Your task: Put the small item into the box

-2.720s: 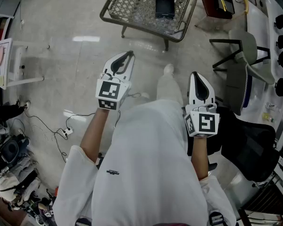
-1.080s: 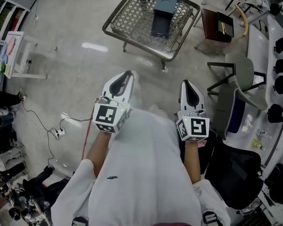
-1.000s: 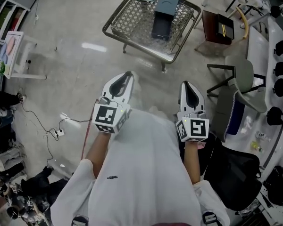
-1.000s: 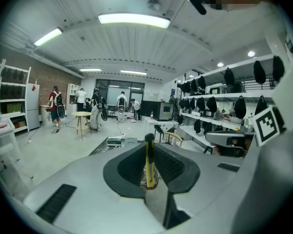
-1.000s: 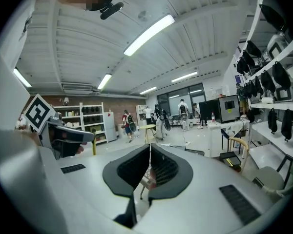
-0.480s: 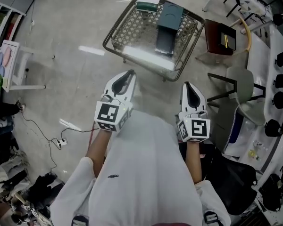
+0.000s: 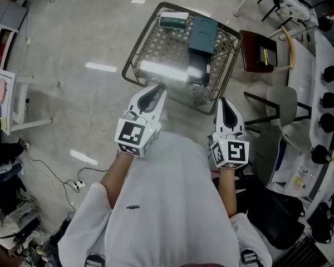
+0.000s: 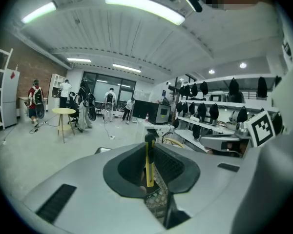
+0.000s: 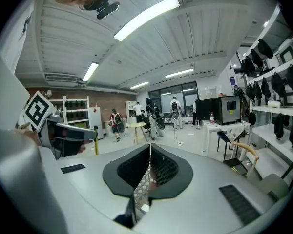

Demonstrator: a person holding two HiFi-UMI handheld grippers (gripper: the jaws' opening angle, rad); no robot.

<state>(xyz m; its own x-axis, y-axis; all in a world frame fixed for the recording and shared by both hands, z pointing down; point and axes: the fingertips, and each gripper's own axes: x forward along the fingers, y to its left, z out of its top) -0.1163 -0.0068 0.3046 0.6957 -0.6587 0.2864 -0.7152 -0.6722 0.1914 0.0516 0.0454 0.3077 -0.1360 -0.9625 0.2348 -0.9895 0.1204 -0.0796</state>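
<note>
A low wire-mesh table (image 7: 134,54) stands just ahead of me in the head view. On it lies a dark teal box (image 7: 203,35) with a black part (image 7: 196,60) drawn out towards me, and a small green and white pack (image 7: 173,20) beside it. My left gripper (image 7: 157,88) hovers over the table's near edge, shut on a thin yellow item with a black cap (image 8: 149,162). That yellow item (image 9: 96,147) also shows in the right gripper view. My right gripper (image 7: 227,101) is shut and holds nothing, at the table's near right corner.
A grey chair (image 7: 284,104) and a dark red stool (image 7: 260,52) stand to the right of the table. A white bench with black objects (image 7: 328,71) runs along the far right. Cables (image 7: 78,182) lie on the floor at left. Several people (image 8: 68,101) stand far off.
The mesh table has come much closer in the head view. Both grippers, still shut, have been carried forward to its near edge.
</note>
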